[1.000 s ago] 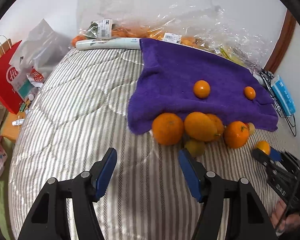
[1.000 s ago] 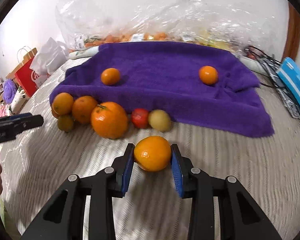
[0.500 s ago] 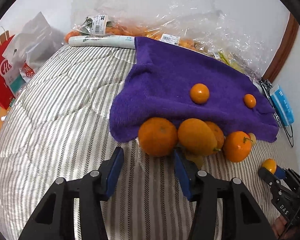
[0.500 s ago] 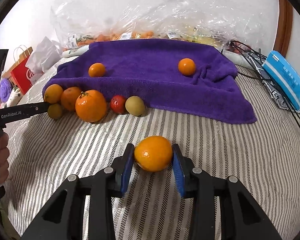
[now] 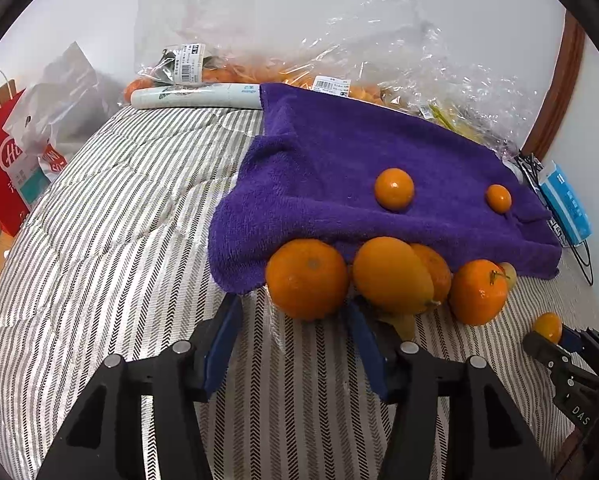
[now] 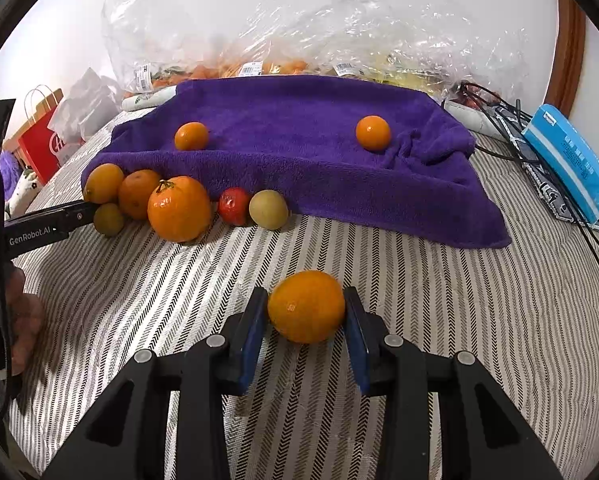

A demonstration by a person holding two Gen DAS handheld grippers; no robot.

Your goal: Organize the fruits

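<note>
While I look along my left gripper (image 5: pixel 293 322), its blue jaws stand apart and have just been opening, with nothing pressed between them; a big orange (image 5: pixel 306 278) sits on the striped blanket (image 5: pixel 119 216) just past the tips, beside more fruit at the edge of the purple towel (image 5: pixel 339 160), and two small oranges rest on that towel. From my right gripper (image 6: pixel 305 314), the jaws are squeezed on a round orange (image 6: pixel 306 306), held over the blanket, well apart from the fruit row by the towel
</note>
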